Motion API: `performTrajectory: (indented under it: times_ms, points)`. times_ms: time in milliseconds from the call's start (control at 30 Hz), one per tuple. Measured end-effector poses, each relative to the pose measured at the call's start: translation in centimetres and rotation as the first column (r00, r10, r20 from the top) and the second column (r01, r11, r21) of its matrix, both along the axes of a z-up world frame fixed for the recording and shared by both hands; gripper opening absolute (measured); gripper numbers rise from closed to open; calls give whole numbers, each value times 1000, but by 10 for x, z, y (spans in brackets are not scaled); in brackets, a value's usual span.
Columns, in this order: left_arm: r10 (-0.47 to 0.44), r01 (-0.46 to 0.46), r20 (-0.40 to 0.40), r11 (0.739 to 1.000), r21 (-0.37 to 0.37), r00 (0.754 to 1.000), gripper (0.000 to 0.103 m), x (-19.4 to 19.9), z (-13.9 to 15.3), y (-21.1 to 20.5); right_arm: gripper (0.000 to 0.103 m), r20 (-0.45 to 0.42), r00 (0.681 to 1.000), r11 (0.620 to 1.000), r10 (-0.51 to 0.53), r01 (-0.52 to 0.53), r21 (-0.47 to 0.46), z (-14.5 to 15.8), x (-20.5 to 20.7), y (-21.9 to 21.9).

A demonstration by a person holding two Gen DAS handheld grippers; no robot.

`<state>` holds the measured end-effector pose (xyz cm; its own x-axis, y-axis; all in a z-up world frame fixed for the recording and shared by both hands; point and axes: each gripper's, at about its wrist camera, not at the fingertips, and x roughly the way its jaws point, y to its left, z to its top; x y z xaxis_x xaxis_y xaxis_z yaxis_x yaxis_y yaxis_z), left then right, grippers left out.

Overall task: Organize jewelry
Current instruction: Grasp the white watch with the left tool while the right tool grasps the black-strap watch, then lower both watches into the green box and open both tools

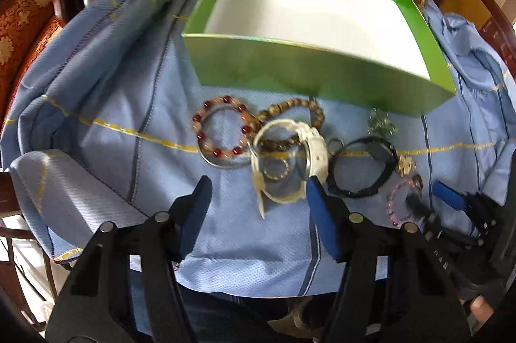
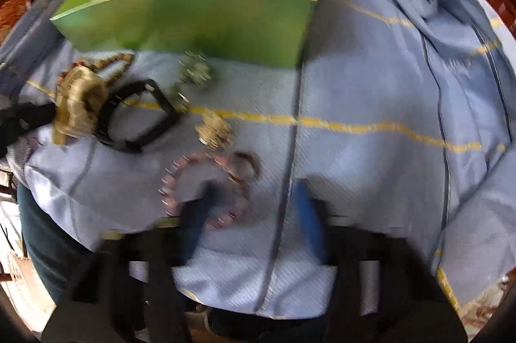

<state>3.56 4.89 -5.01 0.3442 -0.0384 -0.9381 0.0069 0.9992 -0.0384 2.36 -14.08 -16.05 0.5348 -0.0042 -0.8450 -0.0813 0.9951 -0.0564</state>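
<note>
Jewelry lies loose on the blue cloth (image 1: 106, 123) before the green box (image 1: 290, 75): light, slippery, tangle-prone. Left gripper (image 1: 258, 181) gapes half-open, unloaded, straddling the stiff white watch (image 1: 290, 156); the band seems the best hold. Right gripper (image 2: 254, 191) is blurred, one finger (image 2: 206, 194) inside the pink bead bracelet (image 2: 206, 188); grip unclear.

Both the left gripper (image 1: 258, 191) and the right gripper (image 2: 254, 191) have black angular frames, blue finger pads, silver round bolt heads; dark jeans (image 2: 42, 230) at lower left

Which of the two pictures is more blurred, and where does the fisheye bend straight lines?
Right wrist view: strong motion blur, the pink bracelet and green box smeared. Left wrist view: sharper, the white watch only slightly soft. Both views: box edges and cloth stripes curve toward the rim.
</note>
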Motion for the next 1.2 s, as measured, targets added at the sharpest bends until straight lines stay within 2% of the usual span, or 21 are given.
performTrajectory:
  times_ms: [33,100,167,200,267,300,333,400,533,567,600,633,700,733,767,800,900,1067,1167,1200]
  points:
    - [-8,8,-3,1000,4,1000,60,0,-2,-1,8,-3,1000,1000,4,-4,11,2,1,0]
    - [-13,13,-12,1000,0,1000,52,0,-8,-1,8,7,1000,1000,-14,14,13,5,6,-3]
    - [-5,5,-28,1000,-11,1000,34,2,-13,1,8,24,1000,1000,-19,18,17,10,9,-7]
    - [-1,1,-33,1000,-13,999,33,4,-15,3,9,32,999,1000,-21,20,19,15,10,-9]
    - [6,-7,-36,999,-33,999,33,5,-17,7,25,31,999,1000,-19,19,22,24,15,-11]
    - [12,-13,-27,999,-50,1000,35,6,-15,10,51,29,999,999,-15,14,44,31,17,-13]
    - [14,-15,-16,998,-60,1000,36,6,-13,12,56,47,999,998,-7,4,67,36,16,-12]
    - [17,-17,-1,998,-56,1000,37,8,-8,16,56,101,994,995,39,-48,87,48,12,-9]
    - [11,-11,-17,999,-41,1000,37,21,-13,13,49,104,983,982,152,-162,99,58,27,24]
    - [9,-10,-25,999,-42,1000,37,23,-15,11,47,95,980,981,173,-180,66,55,31,37]
    - [6,-7,-32,999,-40,999,37,25,-17,10,42,85,980,982,182,-185,30,50,29,48]
    - [2,-4,-41,999,-36,999,37,27,-21,8,32,67,980,982,188,-188,0,45,35,57]
    - [0,-1,-46,1000,-22,999,35,28,-27,7,20,13,981,981,196,-195,-2,30,43,63]
    - [-5,4,-28,1000,-8,1000,28,28,-26,6,15,-1,982,982,190,-190,-9,24,44,64]
    - [-7,7,-30,1000,6,1000,17,30,-28,4,12,-2,982,982,190,-190,-18,21,46,65]
    - [-4,4,-31,1000,10,1000,15,30,-29,5,10,2,981,981,192,-192,-14,21,46,64]
    - [4,-5,-39,1000,-26,999,12,31,-27,15,10,16,982,981,190,-191,20,28,42,59]
    - [6,-5,25,999,-36,1000,12,31,-1,27,10,74,982,985,172,-173,1,50,34,50]
    - [2,0,45,999,-41,999,12,28,14,31,10,77,983,986,164,-162,-34,56,39,48]
    - [3,-1,48,999,-50,999,12,27,19,31,10,77,983,986,168,-167,-19,57,38,46]
